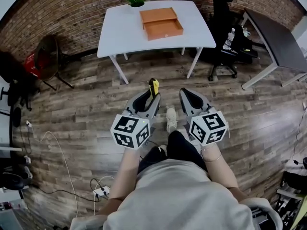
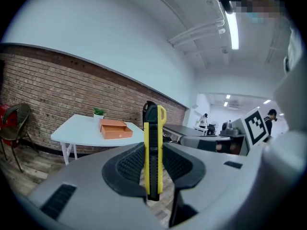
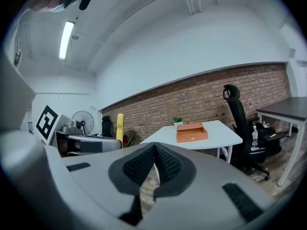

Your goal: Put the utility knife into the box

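A yellow and black utility knife [image 2: 153, 147] stands upright between the pads of my left gripper [image 2: 153, 169], which is shut on it; in the head view the knife [image 1: 153, 87] sticks out past the left gripper [image 1: 151, 98]. My right gripper [image 3: 154, 163] is shut with nothing in it, and sits beside the left one [image 1: 188, 99]. The orange box [image 1: 161, 23] lies open on the white table [image 1: 120, 28] some way ahead, also seen as the box [image 2: 114, 129] and the box [image 3: 191, 132] from the gripper views.
A small green plant [image 1: 136, 0] stands at the table's far edge. A black office chair [image 1: 224, 28] and a dark desk [image 1: 278, 40] are to the right. A round chair [image 1: 48, 56] is at the left. Cables [image 1: 53, 143] lie on the wooden floor.
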Available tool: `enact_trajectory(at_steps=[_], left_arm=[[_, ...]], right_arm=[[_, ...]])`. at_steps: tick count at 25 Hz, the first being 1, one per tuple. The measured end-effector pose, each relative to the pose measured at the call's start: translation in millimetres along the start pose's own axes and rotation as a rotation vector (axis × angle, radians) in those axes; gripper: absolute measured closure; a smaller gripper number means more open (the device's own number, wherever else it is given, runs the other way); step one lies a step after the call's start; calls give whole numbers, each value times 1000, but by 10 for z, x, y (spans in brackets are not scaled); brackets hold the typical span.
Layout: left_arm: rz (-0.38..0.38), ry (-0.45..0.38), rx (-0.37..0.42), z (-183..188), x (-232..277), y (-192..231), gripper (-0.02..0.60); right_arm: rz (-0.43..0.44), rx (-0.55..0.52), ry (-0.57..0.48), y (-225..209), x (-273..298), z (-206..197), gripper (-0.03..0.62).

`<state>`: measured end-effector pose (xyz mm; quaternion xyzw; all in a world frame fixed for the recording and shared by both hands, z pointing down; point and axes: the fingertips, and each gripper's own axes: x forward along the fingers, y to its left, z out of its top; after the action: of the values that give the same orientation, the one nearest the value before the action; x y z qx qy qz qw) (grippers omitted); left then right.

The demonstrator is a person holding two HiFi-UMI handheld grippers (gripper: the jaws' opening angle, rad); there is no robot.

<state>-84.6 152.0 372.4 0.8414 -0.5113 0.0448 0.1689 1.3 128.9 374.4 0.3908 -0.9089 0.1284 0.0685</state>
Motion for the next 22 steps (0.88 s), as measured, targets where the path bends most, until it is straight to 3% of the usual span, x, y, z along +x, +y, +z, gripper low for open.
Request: enact_trajectory(at_steps=[10,22], left_arm=[[38,22,-4,257,861,660,472],[90,15,8,859,2082,1369,472]], right_arm=[[55,19,16,-609,984,219,595],[121,4,15,-1536,2095,788,595]])
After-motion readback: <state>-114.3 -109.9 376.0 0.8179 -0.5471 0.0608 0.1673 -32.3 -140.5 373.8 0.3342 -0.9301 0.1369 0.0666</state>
